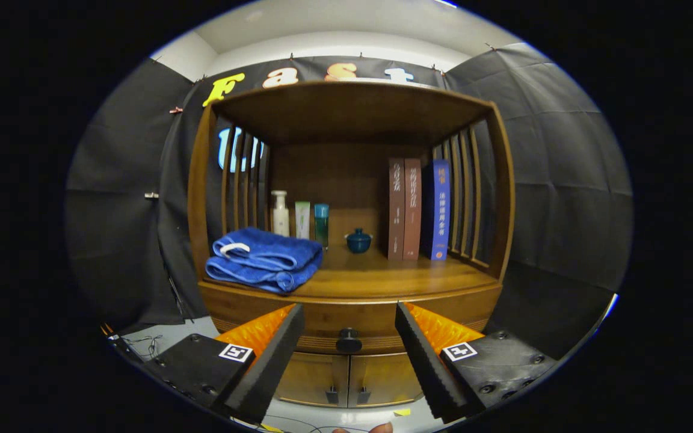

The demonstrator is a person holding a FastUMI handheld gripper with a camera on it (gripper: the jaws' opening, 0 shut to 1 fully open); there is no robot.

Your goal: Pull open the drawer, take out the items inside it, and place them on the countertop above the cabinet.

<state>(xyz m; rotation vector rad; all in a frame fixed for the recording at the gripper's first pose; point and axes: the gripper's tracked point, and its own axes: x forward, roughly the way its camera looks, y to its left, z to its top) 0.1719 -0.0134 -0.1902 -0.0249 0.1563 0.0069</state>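
Observation:
A wooden cabinet [349,180] stands straight ahead. Its drawer [349,322] sits closed under the countertop [394,279], with a dark round knob [349,341] in the middle of its front. My gripper [349,322] is open, its two fingers spread wide to either side of the knob and still short of it. Nothing is between the fingers. The drawer's contents are hidden.
On the countertop lie a folded blue towel [264,259] at the left, three small bottles [302,218] behind it, a small dark lidded pot [358,240] and three upright books [418,209] at the right. Two cupboard doors [349,379] sit below the drawer.

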